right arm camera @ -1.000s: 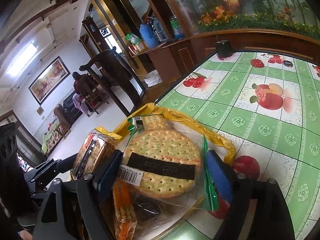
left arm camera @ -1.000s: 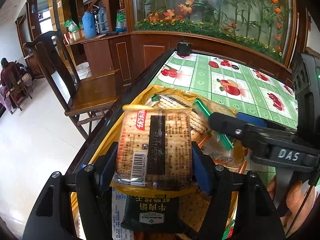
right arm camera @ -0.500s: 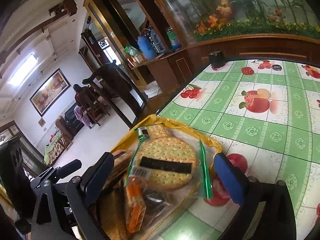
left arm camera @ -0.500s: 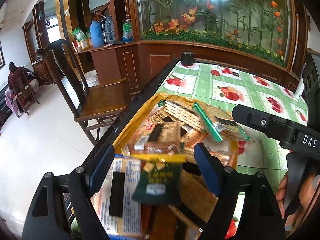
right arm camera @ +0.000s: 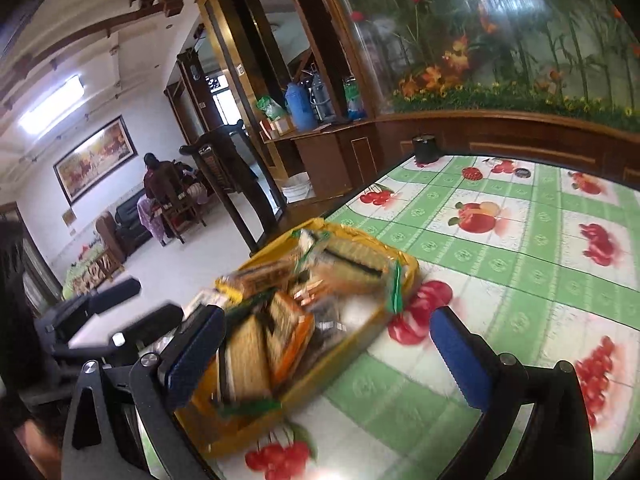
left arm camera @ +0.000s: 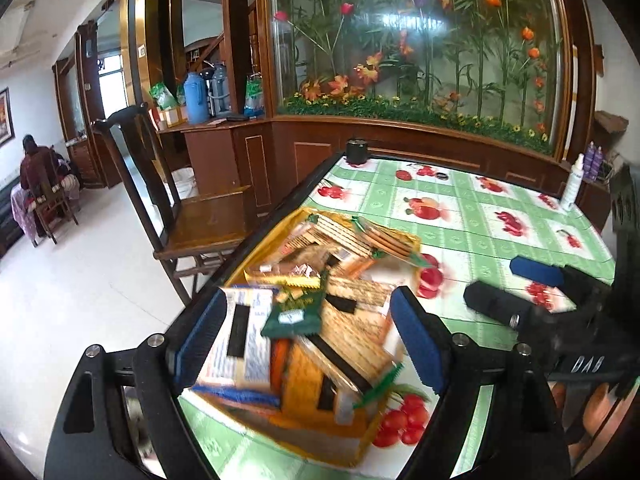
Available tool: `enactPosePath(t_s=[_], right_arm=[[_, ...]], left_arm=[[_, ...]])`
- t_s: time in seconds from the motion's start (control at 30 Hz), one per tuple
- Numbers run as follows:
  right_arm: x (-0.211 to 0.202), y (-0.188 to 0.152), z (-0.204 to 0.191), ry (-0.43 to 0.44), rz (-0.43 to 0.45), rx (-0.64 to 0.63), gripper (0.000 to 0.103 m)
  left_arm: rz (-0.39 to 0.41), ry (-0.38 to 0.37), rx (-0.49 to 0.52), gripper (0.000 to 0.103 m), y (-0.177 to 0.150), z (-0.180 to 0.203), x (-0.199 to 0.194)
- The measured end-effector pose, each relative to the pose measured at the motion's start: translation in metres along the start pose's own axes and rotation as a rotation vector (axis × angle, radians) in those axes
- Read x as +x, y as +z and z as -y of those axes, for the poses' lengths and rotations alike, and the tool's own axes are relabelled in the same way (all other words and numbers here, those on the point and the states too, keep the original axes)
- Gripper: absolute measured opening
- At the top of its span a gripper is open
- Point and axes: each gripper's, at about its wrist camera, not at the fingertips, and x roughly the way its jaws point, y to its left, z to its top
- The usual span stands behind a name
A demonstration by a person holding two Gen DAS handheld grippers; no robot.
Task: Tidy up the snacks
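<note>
A yellow tray (left arm camera: pixel 362 446) (right arm camera: pixel 408 266) heaped with several snack packs sits at the table's left edge. On top lie a white and blue cracker pack (left arm camera: pixel 242 344), a small dark green packet (left arm camera: pixel 298 314) and a round cracker pack (right arm camera: pixel 352 264). My left gripper (left arm camera: pixel 306 342) is open and empty, raised above the tray's near end. My right gripper (right arm camera: pixel 326 346) is open and empty over the tray's right side; it also shows in the left wrist view (left arm camera: pixel 516 290).
The table (right arm camera: pixel 520 248) has a green checked cloth with fruit prints. A black cup (left arm camera: pixel 357 151) stands at its far corner, a white spray bottle (left arm camera: pixel 573 179) at far right. A wooden chair (left arm camera: pixel 192 216) stands left of the table.
My left gripper let go of the cracker pack into the tray, opened and pulled back upward. My right gripper also opened wider and drew back from the round cracker pack.
</note>
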Motion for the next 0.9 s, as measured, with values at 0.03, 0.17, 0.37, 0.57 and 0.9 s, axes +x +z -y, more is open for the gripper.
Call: enactPosePath(t_s=[0.03, 0.17, 0.37, 0.57, 0.9], right_arm=[[-0.005, -0.005, -0.002, -0.007, -0.002, -0.012, 0.103], [-0.030, -0.028, -0.007, -0.035, 0.010, -0.055, 0.103], [-0.057, -0.055, -0.004, -0.045, 0.058, -0.077, 0.103], [-0.058, -0.063, 0.001, -0.026, 0.059, -0.058, 0.103], [-0.057, -0.069, -0.022, -0.019, 0.051, -0.136, 0.103]], left_arm=[[0.002, -0.001, -0.006, 0.085, -0.002, 0.000, -0.003], [0.020, 0.024, -0.033, 0.085, -0.011, -0.001, -0.018], [0.047, 0.046, -0.046, 0.093, -0.023, 0.003, -0.037], [0.074, 0.134, 0.055, 0.103, -0.034, 0.023, -0.049], [0.062, 0.096, 0.079, 0.103, -0.049, 0.029, -0.067]])
